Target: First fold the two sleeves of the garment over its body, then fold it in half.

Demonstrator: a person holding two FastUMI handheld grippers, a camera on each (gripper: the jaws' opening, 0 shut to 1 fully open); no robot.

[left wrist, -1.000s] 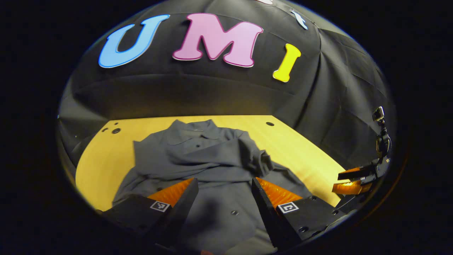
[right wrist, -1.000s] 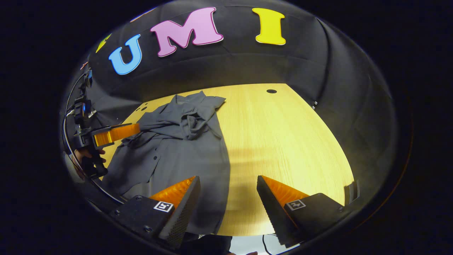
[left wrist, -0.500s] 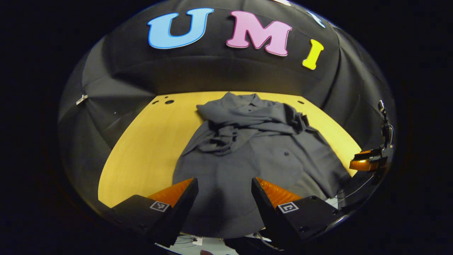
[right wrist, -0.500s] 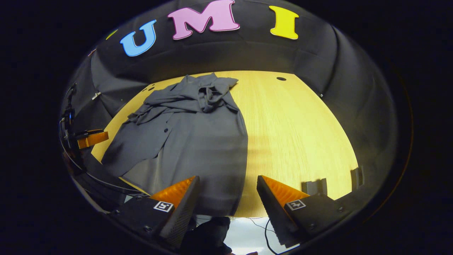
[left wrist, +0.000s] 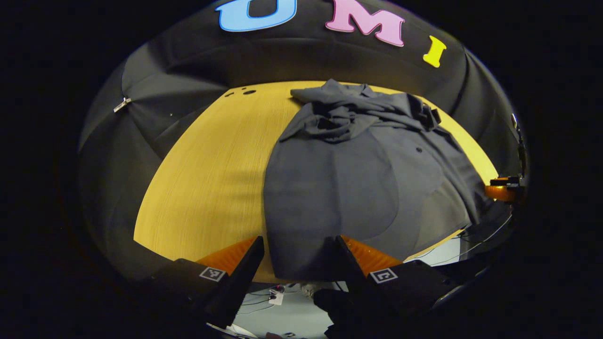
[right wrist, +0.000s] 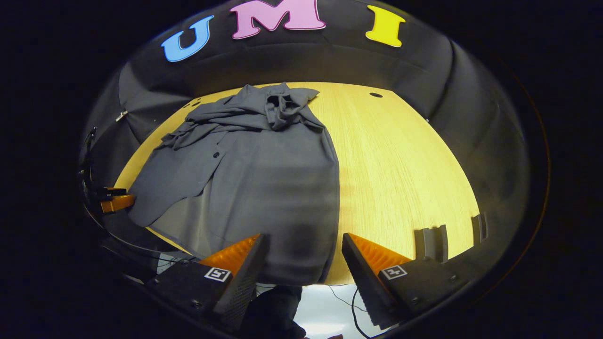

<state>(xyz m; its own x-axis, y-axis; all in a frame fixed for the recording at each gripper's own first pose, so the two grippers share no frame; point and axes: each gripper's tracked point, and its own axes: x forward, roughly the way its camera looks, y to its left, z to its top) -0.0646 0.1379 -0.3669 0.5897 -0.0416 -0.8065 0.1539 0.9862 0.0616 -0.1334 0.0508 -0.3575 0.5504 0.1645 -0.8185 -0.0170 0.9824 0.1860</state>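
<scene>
grey shirt (left wrist: 348, 188) spread on wooden table (left wrist: 207, 169), frame centre, sleeves bunched at upper part | left gripper (left wrist: 296, 256) fingers held apart, lower centre | right gripper (right wrist: 304, 254) fingers held apart, lower centre

Light wooden table (right wrist: 400, 155), grey garment (right wrist: 264, 179) spread flat, sleeves bunched near collar

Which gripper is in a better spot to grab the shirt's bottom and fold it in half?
Right, though barely. The right gripper is open with the bottom hem of the shirt between its fingers. The left gripper sits similarly, so both may lift.
</scene>
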